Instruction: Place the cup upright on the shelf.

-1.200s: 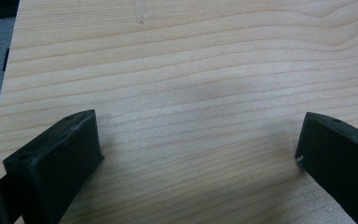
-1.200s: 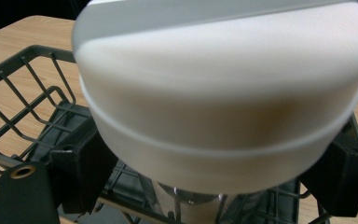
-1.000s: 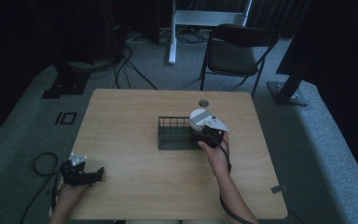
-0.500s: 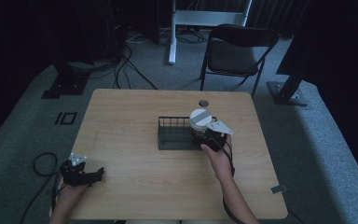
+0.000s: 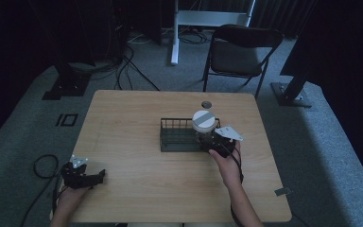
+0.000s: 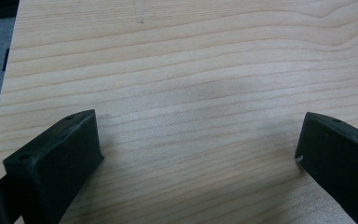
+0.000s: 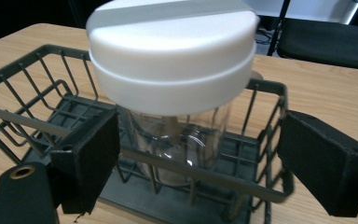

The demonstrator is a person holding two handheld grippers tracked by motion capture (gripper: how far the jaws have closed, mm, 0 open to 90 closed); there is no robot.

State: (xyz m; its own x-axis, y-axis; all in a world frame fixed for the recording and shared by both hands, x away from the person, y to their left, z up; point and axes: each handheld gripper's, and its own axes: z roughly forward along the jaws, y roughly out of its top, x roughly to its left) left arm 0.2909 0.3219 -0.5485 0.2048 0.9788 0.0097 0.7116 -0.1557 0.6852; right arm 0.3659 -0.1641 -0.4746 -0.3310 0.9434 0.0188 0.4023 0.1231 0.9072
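- High view: the bench (image 5: 137, 137) carries a wire basket (image 5: 179, 137) right of centre, with the clear jar (image 5: 204, 130) standing in its right end.
- The right gripper (image 5: 212, 142), which enclosed the jar a second ago, has backed toward six o'clock, released; placing looks done.
- The left gripper (image 5: 92, 177) idles spread at the bench's seven o'clock.
- Right gripper view: the jar (image 7: 177, 135) sits at twelve o'clock, beyond the jaws.
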